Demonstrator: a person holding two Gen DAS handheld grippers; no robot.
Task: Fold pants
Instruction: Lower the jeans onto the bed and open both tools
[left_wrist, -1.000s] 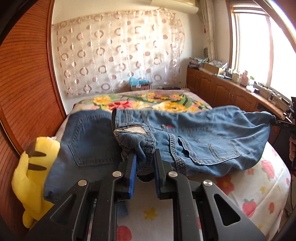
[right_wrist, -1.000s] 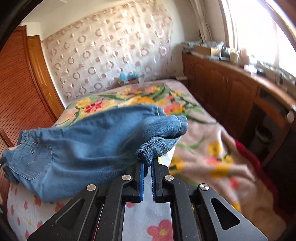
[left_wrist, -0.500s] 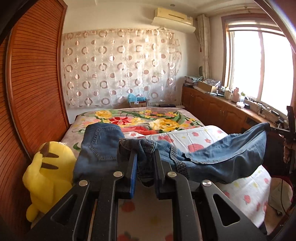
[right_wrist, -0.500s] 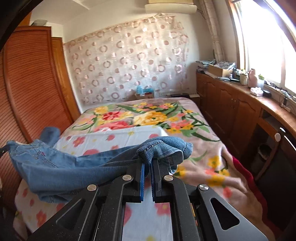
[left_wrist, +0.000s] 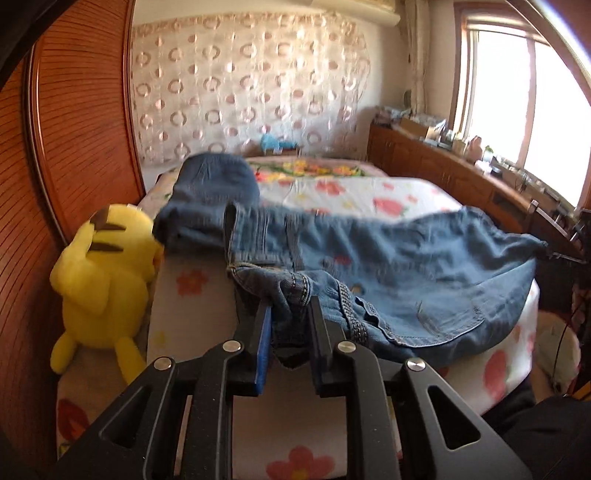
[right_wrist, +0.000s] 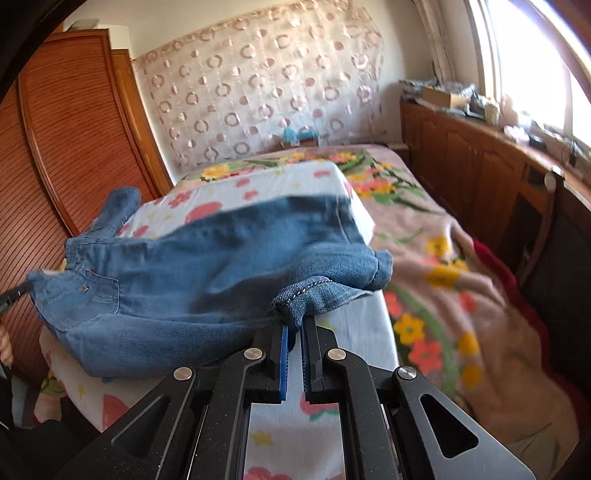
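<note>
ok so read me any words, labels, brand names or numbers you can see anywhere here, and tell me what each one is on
None can be read.
Jeans: a small red tab by the back pocket, too small and blurred to read.
Boxes on the window counter: too far and blurred to show any print.
Yellow plush toy: no writing visible.

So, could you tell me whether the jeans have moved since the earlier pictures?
Yes. The jeans have come down toward the near end of the bed, away from the curtain.
</note>
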